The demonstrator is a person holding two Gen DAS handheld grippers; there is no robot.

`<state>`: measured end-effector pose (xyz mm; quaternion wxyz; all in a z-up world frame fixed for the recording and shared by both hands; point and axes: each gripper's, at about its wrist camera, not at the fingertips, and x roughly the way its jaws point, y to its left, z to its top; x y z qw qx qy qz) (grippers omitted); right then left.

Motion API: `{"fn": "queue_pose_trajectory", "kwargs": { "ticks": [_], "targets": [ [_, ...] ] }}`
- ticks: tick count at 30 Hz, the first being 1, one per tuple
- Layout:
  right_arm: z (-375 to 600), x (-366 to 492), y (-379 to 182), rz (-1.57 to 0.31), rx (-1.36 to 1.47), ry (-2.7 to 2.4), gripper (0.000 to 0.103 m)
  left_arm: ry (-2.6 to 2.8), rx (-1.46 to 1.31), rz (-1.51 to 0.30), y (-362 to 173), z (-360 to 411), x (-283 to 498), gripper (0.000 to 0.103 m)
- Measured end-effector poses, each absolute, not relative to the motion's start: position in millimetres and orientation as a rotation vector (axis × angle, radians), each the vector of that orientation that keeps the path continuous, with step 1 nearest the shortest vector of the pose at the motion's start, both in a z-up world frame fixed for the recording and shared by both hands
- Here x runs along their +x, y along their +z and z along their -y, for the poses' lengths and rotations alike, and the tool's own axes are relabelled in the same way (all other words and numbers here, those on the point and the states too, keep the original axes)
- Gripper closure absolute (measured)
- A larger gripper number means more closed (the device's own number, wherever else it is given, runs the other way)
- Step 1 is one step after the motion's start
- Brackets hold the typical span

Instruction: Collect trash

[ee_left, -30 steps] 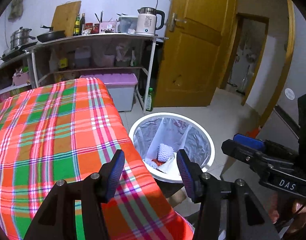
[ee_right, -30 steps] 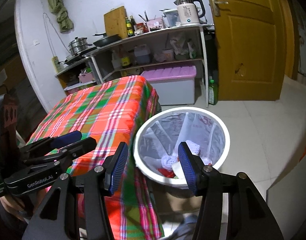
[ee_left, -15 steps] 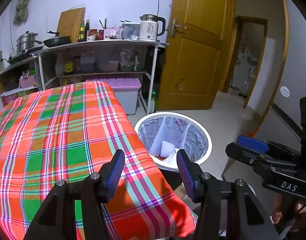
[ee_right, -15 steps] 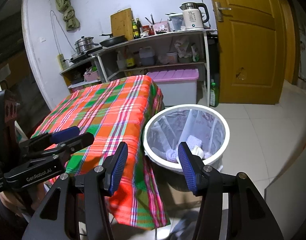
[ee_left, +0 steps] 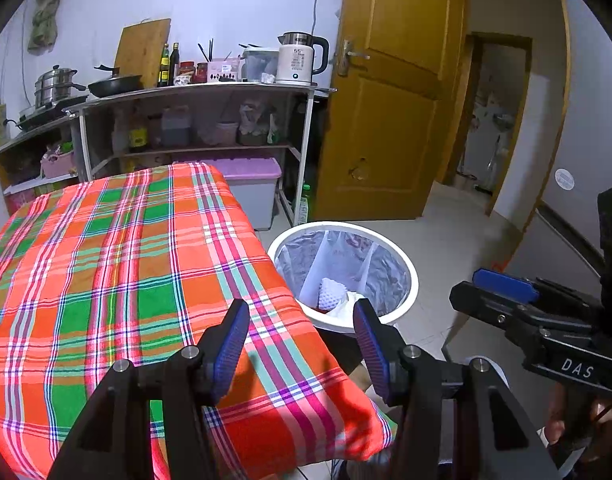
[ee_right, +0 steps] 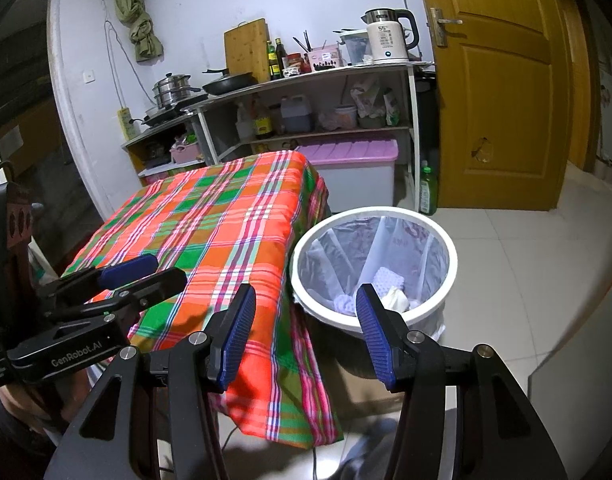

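Observation:
A white round trash bin (ee_left: 410, 270) with a clear liner stands on the floor at the table's right edge; it also shows in the right wrist view (ee_right: 451, 240). White foam and paper trash (ee_left: 333, 292) lies inside it, also in the right wrist view (ee_right: 389, 282). My left gripper (ee_left: 301, 322) is open and empty above the near corner of the plaid-covered table (ee_left: 118, 264). My right gripper (ee_right: 304, 314) is open and empty, held back from the bin and off the table's corner. Each gripper shows in the other's view, the right one (ee_left: 501, 286) and the left one (ee_right: 126, 270).
A metal shelf (ee_left: 210, 92) with a kettle (ee_left: 298, 60), pans and bottles stands behind the table. A purple-lidded storage box (ee_right: 349, 160) sits under it. A yellow wooden door (ee_right: 501, 92) is at the right. Tiled floor (ee_right: 517, 280) lies around the bin.
Both grippers have pulled back and up from the bin, so the table and bin look farther away. Both stay open and empty.

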<state>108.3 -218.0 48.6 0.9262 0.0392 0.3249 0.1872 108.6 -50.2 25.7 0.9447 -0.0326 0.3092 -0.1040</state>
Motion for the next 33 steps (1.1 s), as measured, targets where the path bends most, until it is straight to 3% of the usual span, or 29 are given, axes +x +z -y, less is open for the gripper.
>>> {"fn": "queue_pose_trajectory", "kwargs": {
  "ticks": [33],
  "targets": [
    [220.3, 106.4, 47.6, -0.678, 0.081, 0.391, 0.050, -0.207, -0.058, -0.633, 26.6, 51.7, 105.1, 0.049]
  ]
}}
